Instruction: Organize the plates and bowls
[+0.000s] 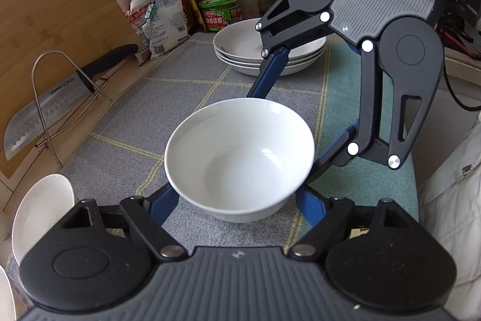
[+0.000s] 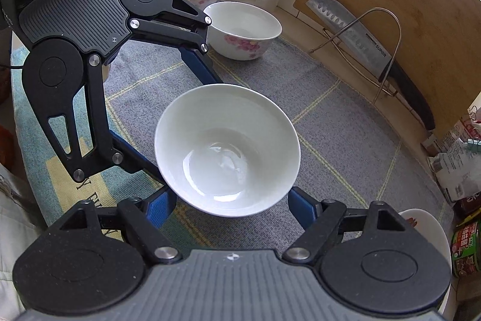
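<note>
We have the plain white glazed ceramic bowl (image 1: pixel 239 160) between both pairs of tongs, over the grey checked cloth (image 1: pixel 186 74) that covers the middle of the bench. The left tongs (image 1: pixel 237 197) close their blue fingers (image 1: pixel 163 202) on opposite sides of its lower wall, and the right tongs (image 2: pixel 231 205) do the same from the other side, so each is partly closed around the bowl and gripping it. We judge it stiff, fairly heavy for its size, slick with glaze and breakable, so a hold low on the wall under the flare, as now, seems safer than pinching the thin rim.

Toward the far end of the bench stands a stack of white shallow plates (image 1: pixel 240 48); two white bowls with pink flower prints (image 2: pixel 243 30) stand at the opposite end. We cannot see the bowl's foot, so whether it rests on the cloth or hangs just above it stays unclear. The pads' contact is hidden behind the wall. Another white dish (image 1: pixel 42 209) is cut off at the left view's edge.
</note>
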`<state>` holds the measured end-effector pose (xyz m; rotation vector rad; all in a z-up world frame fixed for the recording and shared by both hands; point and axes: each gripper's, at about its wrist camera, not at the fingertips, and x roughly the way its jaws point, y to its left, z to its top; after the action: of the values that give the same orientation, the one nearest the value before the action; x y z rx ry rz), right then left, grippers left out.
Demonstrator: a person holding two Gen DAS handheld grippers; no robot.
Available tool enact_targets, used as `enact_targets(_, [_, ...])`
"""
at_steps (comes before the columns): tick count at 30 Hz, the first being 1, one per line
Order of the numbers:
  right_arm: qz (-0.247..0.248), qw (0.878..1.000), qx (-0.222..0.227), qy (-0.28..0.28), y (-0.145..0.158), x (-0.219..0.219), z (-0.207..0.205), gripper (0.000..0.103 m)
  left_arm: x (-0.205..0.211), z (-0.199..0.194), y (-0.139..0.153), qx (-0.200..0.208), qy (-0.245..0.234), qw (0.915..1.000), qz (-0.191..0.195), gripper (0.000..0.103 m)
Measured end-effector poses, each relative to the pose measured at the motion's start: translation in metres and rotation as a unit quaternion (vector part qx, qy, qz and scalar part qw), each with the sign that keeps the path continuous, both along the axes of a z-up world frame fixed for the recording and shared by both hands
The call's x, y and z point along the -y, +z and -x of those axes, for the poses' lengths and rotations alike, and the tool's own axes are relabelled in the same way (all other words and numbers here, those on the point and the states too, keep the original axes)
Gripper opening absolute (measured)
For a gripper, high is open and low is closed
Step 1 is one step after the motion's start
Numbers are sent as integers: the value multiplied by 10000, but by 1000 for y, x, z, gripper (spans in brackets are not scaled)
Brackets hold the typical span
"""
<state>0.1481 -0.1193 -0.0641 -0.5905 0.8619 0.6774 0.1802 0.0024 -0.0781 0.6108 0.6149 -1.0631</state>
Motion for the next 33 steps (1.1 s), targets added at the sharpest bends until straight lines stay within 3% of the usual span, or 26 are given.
enact_targets(12, [-46, 10000, -3, -15, -1, 2, -2, 83, 1, -3, -1, -90, 67, 9999, 61, 84])
enact_targets(18, [-241, 9994, -238, -112, -6, 4, -7, 83, 0, -2, -3, -87, 30, 9999, -55, 84])
enact_targets(28, [-144, 9998, -153, -74, -6, 1, -5, 81, 3, -4, -3, -49, 22, 10000, -43, 84])
enact_targets(31, [-131, 9998, -127, -98, -6, 1, -4, 82, 2, -4, -4, -86, 52, 9999, -57, 88])
enact_targets(33, [-126, 9998, -59, -126, -4, 1, -2, 92, -1, -1, -4, 19, 132, 9999, -53, 96])
